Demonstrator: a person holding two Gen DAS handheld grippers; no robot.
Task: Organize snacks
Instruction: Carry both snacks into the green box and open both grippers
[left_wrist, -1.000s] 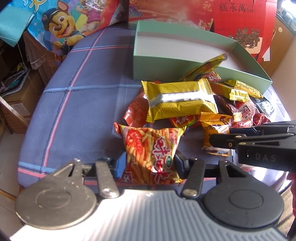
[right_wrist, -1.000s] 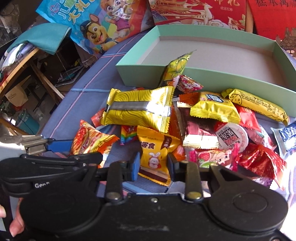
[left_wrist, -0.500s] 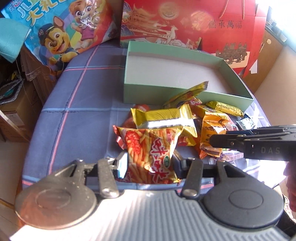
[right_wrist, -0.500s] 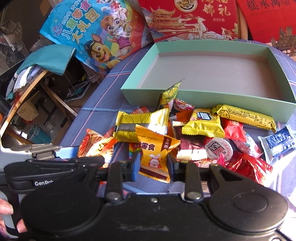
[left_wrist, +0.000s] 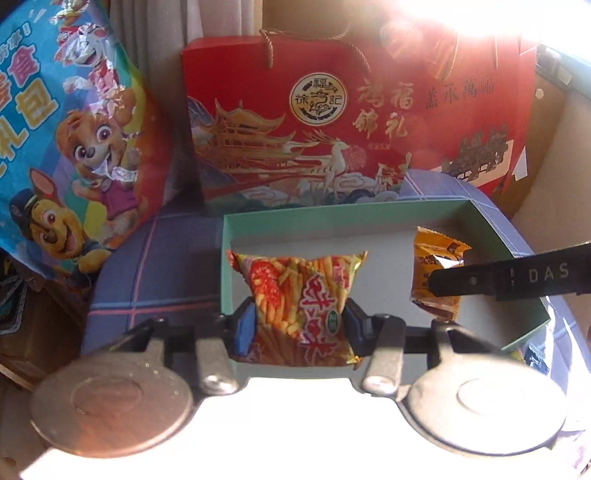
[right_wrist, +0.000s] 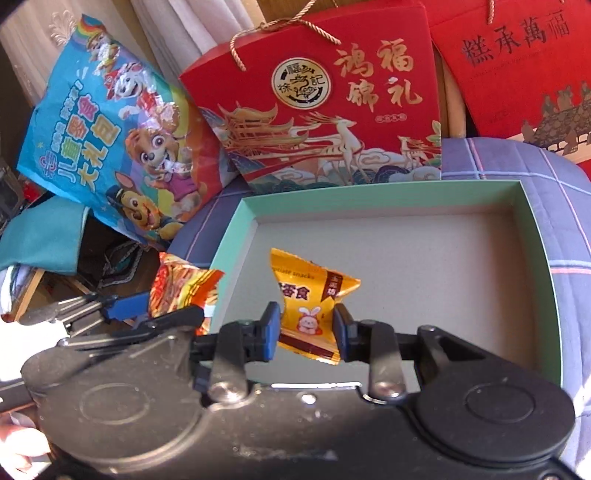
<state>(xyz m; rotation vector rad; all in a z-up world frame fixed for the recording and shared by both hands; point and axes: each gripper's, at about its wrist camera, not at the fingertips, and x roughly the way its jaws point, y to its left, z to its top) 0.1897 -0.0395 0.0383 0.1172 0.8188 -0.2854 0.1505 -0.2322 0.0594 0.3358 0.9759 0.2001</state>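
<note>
My left gripper (left_wrist: 299, 325) is shut on a red and yellow fries snack bag (left_wrist: 301, 299) and holds it over the left end of the open mint-green box (left_wrist: 332, 218). My right gripper (right_wrist: 304, 334) is shut on an orange snack packet with a rabbit (right_wrist: 308, 302) and holds it above the grey floor of the box (right_wrist: 436, 188). The orange packet (left_wrist: 436, 273) and the right gripper (left_wrist: 517, 275) show at the right of the left wrist view. The fries bag (right_wrist: 181, 288) and the left gripper show at the left of the right wrist view. The snack pile is out of view.
A red gift bag (left_wrist: 295, 122) stands right behind the box, with a second red bag (right_wrist: 517, 62) to its right. A blue cartoon-dog bag (right_wrist: 122, 147) leans at the back left. The box rests on a blue plaid cloth (left_wrist: 159, 273). Clutter lies off the left edge.
Both grippers have lifted their packets off the pile and carried them forward over the green box. The pile has dropped out of view.
</note>
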